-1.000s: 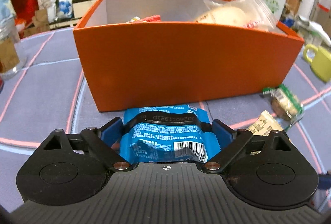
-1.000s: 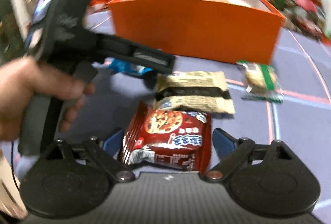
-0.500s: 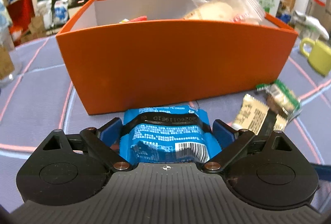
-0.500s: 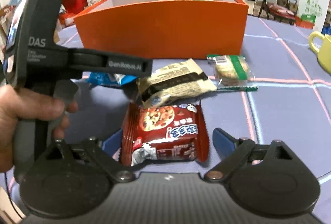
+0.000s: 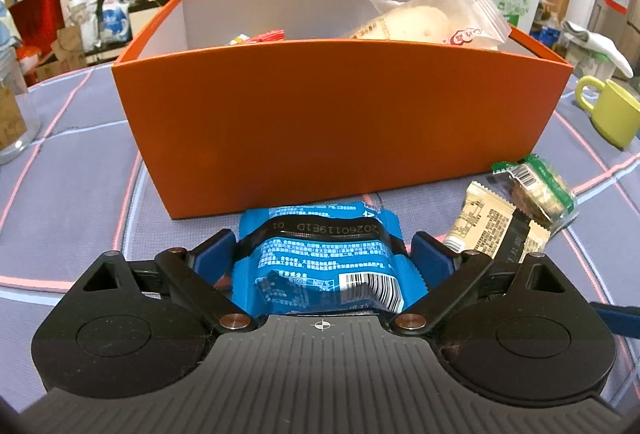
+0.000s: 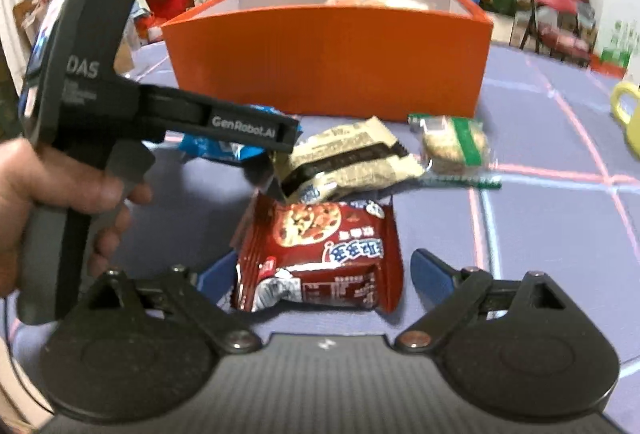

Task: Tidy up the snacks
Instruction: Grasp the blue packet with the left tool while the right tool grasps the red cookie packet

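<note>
**A:** Which tool is better placed for the next pick?

**B:** Both straddle a packet. The left tool points down at a blue crinkled foil snack packet lying flat on the counter, just in front of the tall orange cardboard box. Its jaws stand wide, one blue pad on each side of the packet, and I see no squeeze in the wrapper, so I'd call it spread and holding nothing.

**A:** And the right?

**B:** The right tool has a red glossy cookie packet between its fingers. The left pad is close against the packet's edge; the right one stands clearly apart from it. So, open, nothing gripped.

**A:** How does each packet lie?

**B:** The blue one's long axis runs away from the tool, towards the box, so the jaws would close across its narrow width. That suits a pinch. The red one lies more crosswise, its wide side spanning the gap.

**A:** Where must they go?

**B:** Into the orange box, I judge; a clear plastic bag of pale bread already leans inside. The blue packet is nearly touching the box's front wall, the red one lies further back, behind a beige-and-black wrapped bar and a green-striped clear cracker pack.

**A:** So the left goes first?

**B:** It is nearer, and a person's hand holds it steady there.
</note>
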Tool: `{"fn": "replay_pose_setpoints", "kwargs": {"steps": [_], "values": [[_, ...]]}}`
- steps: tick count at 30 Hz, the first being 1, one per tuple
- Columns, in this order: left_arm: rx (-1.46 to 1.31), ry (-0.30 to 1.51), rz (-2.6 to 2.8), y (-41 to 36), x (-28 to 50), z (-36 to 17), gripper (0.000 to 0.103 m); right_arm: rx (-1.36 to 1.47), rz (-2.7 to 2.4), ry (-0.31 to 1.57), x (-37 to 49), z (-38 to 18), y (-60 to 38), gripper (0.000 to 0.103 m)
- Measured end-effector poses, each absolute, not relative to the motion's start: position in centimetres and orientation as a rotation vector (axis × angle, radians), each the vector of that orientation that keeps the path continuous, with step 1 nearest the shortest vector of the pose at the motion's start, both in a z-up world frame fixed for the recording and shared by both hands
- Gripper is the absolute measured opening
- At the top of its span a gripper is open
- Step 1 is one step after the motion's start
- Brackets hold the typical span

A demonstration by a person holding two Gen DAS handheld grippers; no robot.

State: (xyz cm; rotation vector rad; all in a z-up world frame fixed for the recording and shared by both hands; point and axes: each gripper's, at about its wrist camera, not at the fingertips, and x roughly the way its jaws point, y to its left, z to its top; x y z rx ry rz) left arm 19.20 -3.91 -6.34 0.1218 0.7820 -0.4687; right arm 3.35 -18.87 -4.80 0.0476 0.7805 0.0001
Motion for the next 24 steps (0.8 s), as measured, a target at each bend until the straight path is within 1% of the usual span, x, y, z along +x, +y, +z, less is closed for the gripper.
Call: {"fn": "replay_pose_setpoints", "kwargs": {"steps": [3,7,11,20,24], "values": [[0.116,0.782,-0.469,-3.6,19.2,-6.4,0.077,-0.022,0.004,0.759,3.5,-5.0,-18.2,0.092],[0.118,0.78,-0.468,-3.8,19.2,-6.5,0.077,-0.028,-0.02,0.728,4.0,-5.1,-18.3,0.092],[0.123,0.779,-0.467,-4.0,19.1,-6.6,0.076,0.017,-0.029,0.755,4.8,-5.6,-18.8,0.092],[0.158,0.764,-0.461,-4.5,18.7,-7.0,0.075,0.005,-0.015,0.808,5.3,-5.3,-18.9,0.092],[0.166,0.761,-0.465,-4.7,18.4,-7.2,0.077,0.003,-0.006,0.82,5.2,-5.3,-18.9,0.092]]}}
